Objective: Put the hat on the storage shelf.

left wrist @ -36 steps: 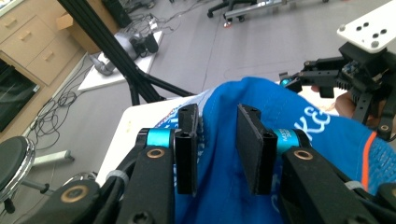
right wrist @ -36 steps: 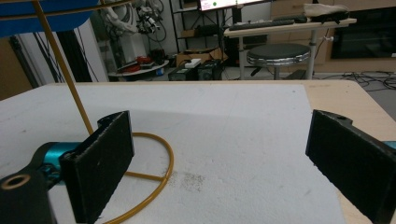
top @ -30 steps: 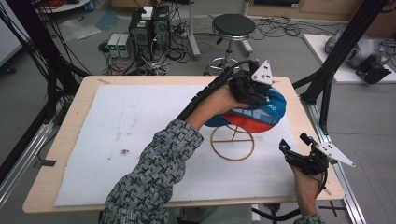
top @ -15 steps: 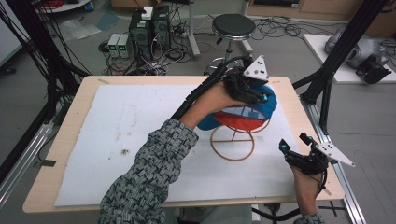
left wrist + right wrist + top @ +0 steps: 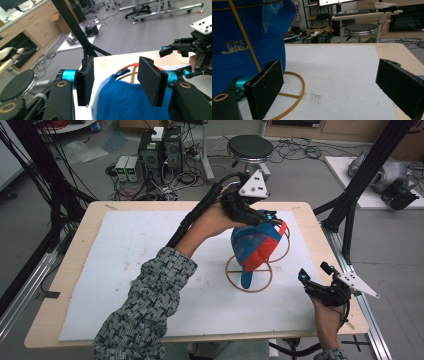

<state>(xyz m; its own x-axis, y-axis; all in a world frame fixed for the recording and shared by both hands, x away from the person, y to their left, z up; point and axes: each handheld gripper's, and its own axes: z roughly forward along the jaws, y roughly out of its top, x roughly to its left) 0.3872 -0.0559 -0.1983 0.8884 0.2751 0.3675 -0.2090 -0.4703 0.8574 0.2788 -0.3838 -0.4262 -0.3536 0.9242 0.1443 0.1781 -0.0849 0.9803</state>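
A: The blue-and-red fabric cap (image 5: pixel 256 245) hides the top of the thin yellow wire stand (image 5: pixel 248 279); in the right gripper view the picture's left and top edges cut the cap off.

B: Its yellow printed logo (image 5: pixel 234 47) is too blurred to read; the left gripper (image 5: pixel 260 216) covers the cap's rear rim.

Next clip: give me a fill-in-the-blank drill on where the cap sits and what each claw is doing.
1. The blue and red cap hangs on a yellow wire ____.
2. The left claw, jaws just opening, hovers above the cap and grips ____.
3. The right claw rests near the table's ____ edge in the high view, jaws open.

Missing words: stand; nothing; right
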